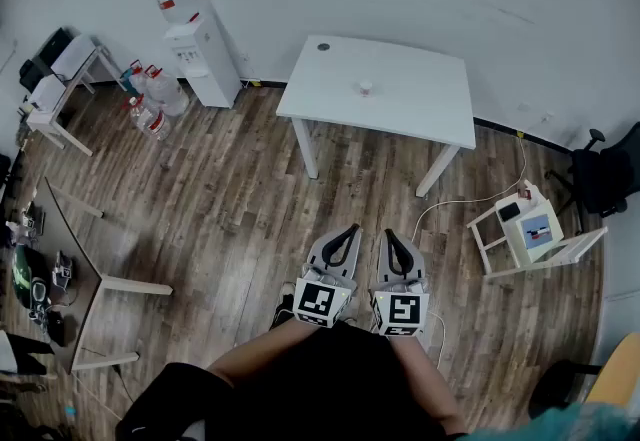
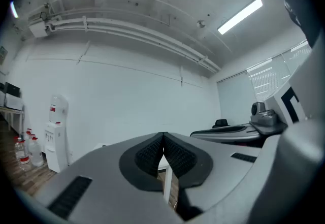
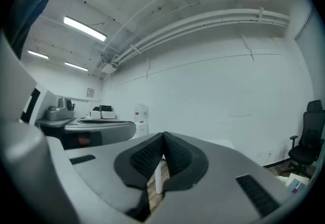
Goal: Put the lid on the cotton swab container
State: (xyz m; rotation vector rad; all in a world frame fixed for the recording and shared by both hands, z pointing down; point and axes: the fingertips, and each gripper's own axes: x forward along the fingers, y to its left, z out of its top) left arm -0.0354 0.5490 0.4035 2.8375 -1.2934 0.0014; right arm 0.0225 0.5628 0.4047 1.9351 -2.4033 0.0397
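Note:
A small white container (image 1: 365, 87) stands near the middle of a white table (image 1: 420, 99) across the room. A small dark round thing (image 1: 323, 46), too small to identify, lies at the table's far left corner. My left gripper (image 1: 351, 228) and right gripper (image 1: 390, 232) are held side by side close to the person's body, far short of the table and pointing toward it. In the left gripper view the ribbed pads (image 2: 150, 154) meet with nothing between them. The right gripper's pads (image 3: 148, 156) are likewise pressed together and empty.
A water dispenser (image 1: 195, 44) with several water bottles (image 1: 150, 104) stands at the back left. A low white stand (image 1: 530, 234) and a black office chair (image 1: 605, 174) are at the right. A cluttered desk (image 1: 70, 259) runs along the left. A white cable (image 1: 470, 201) crosses the wooden floor.

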